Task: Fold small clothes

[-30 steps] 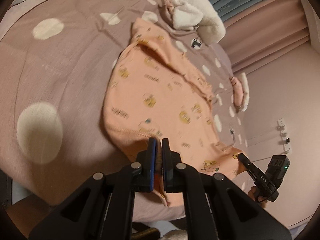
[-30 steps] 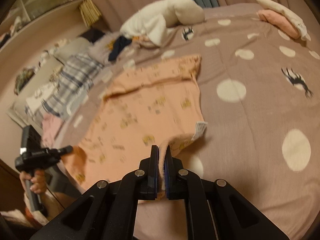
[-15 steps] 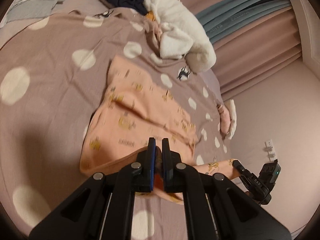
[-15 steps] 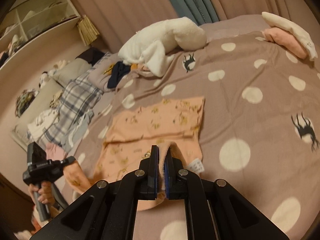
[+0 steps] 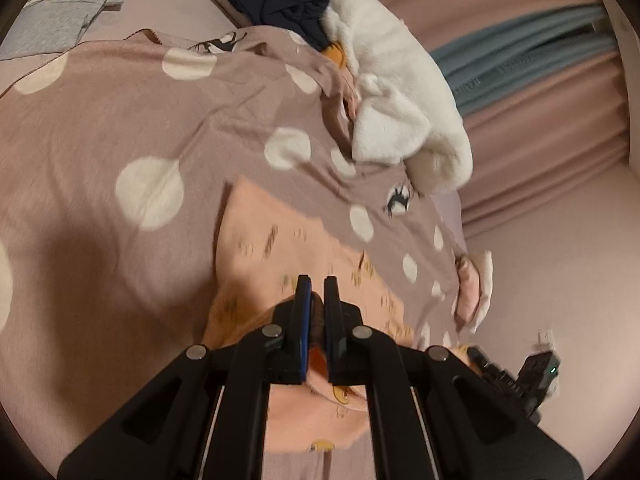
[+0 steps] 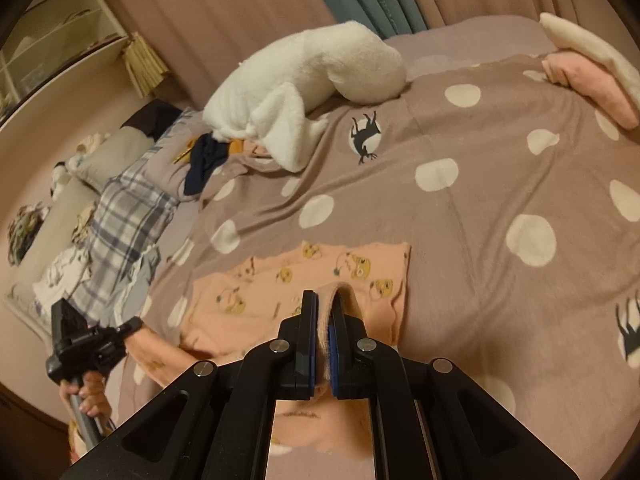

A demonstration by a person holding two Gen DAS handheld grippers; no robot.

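From the left wrist view, my left gripper point(image 5: 316, 292) has its two black jaws drawn nearly together, pinching a raised fold of the peach-pink printed cotton garment point(image 5: 264, 240). The garment lies on the mauve bedspread with cream polka dots point(image 5: 100, 120), which serves here as the landmark. Beyond the garment, at the bedspread's far edge, rests a white fleecy blanket bundle point(image 5: 400, 92), with a dark navy garment point(image 5: 280, 0) just beside it to the left. A folded pink-and-cream cloth point(image 5: 474, 292) sits on the bedspread to the right of the peach garment.

From the right wrist view, my right gripper point(image 6: 325, 304) is likewise closed to a narrow slot, clamping a hem of the same garment point(image 6: 352, 268), which arches up between the blue pads point(image 6: 332, 344). The rest of the garment lies flat on the bedspread point(image 6: 480, 184), doubled over, its far edge straight. Left of the bedspread lies a grey-and-white plaid cloth point(image 6: 128, 216). The left gripper point(image 6: 132, 326) appears at the garment's left edge; its grip cannot be judged from this view.
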